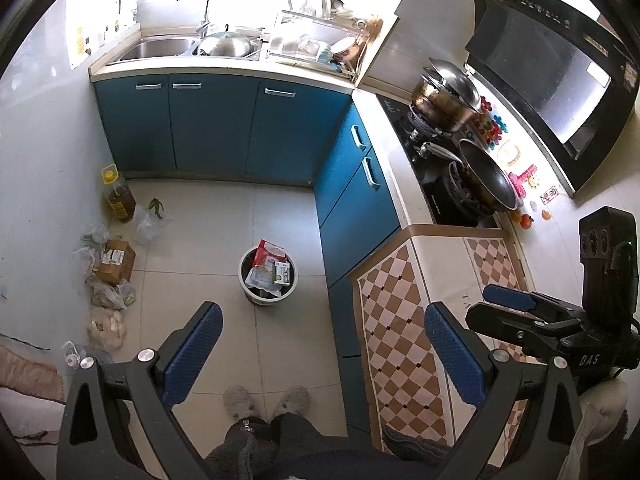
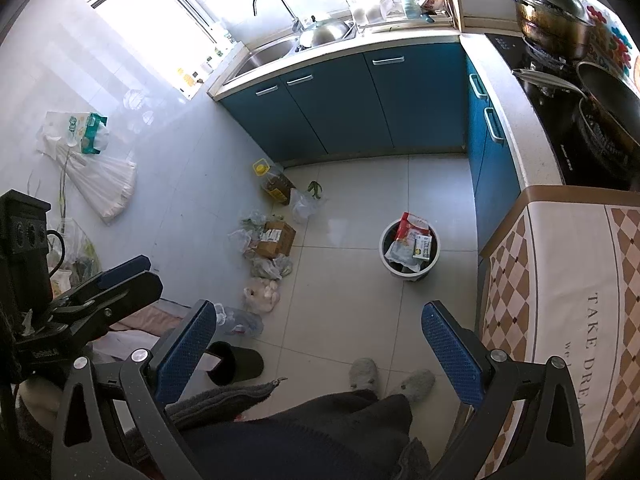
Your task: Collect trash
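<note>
A round grey trash bin stands on the tiled floor, stuffed with a red-and-white wrapper and a small carton. Both grippers hang high above the floor. My left gripper is open with nothing between its blue pads; the bin lies below and ahead of it. My right gripper is also open and holds nothing; the bin is ahead to its right. Loose plastic bags and a cardboard box lie along the left wall.
Blue cabinets with a sink run along the back, and a stove counter runs along the right. A checked cloth covers a unit at right. An oil bottle and a tipped black cup are on the floor. A person's slippers show below.
</note>
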Available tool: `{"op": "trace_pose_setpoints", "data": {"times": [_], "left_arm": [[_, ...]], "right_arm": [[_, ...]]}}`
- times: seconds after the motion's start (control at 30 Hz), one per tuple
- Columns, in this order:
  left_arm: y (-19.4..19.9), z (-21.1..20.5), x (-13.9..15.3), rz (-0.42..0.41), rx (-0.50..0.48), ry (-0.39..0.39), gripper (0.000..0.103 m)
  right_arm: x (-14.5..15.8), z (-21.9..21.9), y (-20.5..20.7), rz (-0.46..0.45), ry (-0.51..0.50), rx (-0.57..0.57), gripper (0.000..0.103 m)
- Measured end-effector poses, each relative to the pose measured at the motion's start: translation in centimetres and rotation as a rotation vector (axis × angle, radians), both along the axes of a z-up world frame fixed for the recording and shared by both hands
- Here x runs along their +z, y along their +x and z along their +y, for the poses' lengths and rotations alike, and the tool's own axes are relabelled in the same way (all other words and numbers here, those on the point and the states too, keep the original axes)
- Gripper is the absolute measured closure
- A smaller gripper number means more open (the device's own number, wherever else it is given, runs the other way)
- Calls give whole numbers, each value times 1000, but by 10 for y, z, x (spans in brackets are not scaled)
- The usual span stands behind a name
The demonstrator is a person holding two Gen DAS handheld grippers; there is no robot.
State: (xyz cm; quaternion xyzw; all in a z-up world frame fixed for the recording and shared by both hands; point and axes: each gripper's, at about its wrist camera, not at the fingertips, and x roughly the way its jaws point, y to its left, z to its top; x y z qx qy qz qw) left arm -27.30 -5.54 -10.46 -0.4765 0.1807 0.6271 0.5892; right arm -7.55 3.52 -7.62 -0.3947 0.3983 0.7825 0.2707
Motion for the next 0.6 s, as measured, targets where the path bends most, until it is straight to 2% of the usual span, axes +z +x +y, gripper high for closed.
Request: {"op": "trace_pose_setpoints", "data": {"times": [0.6], "left_arm": [[8, 6, 0, -7, -23, 0, 0]], "right_arm": [[1, 0, 6, 5, -8, 0, 0]]}}
